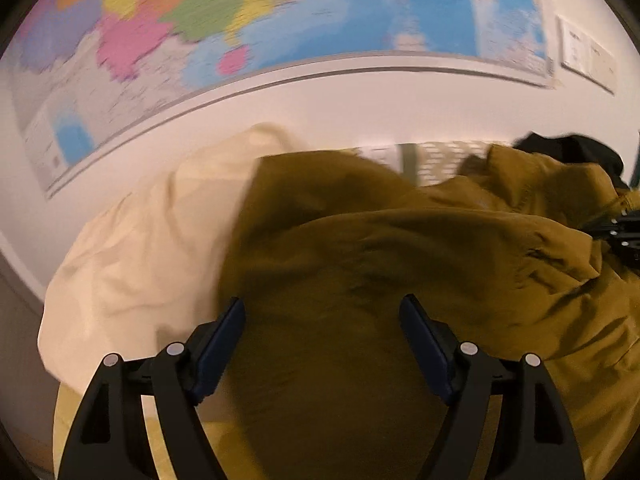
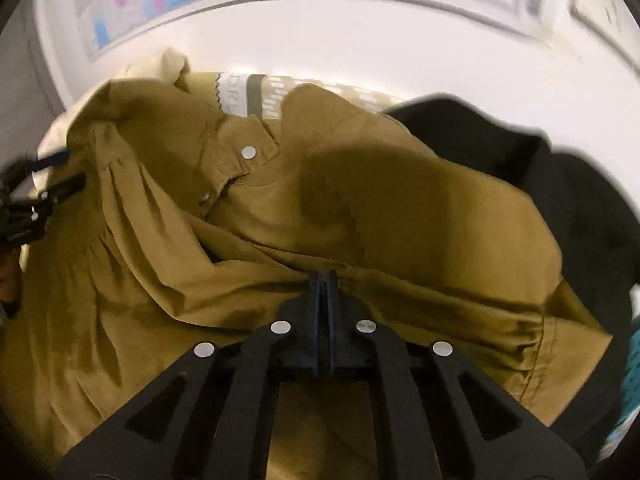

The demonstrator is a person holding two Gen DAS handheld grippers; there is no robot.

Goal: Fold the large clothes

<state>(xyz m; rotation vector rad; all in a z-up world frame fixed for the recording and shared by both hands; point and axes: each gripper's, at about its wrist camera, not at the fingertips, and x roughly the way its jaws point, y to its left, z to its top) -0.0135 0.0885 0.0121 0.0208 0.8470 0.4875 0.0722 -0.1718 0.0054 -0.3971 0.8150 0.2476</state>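
Note:
A large mustard-brown jacket (image 1: 360,264) with snap buttons lies crumpled across the surface (image 2: 248,208). My left gripper (image 1: 322,304) hovers open over its left part, with nothing between its blue pads (image 1: 224,344). My right gripper (image 2: 324,276) is shut on a raised fold of the jacket near its lower right side. The left gripper (image 2: 74,168) shows at the left edge of the right wrist view, at the jacket's gathered side. In the left wrist view the right gripper (image 1: 618,226) peeks in at the right edge.
A cream cloth (image 1: 152,248) lies under the jacket on the left. A black garment (image 2: 560,184) is heaped at the right. A printed white item (image 2: 256,96) lies behind the jacket by the white wall. A colourful map (image 1: 280,20) hangs above. Something teal (image 2: 632,356) sits at the right edge.

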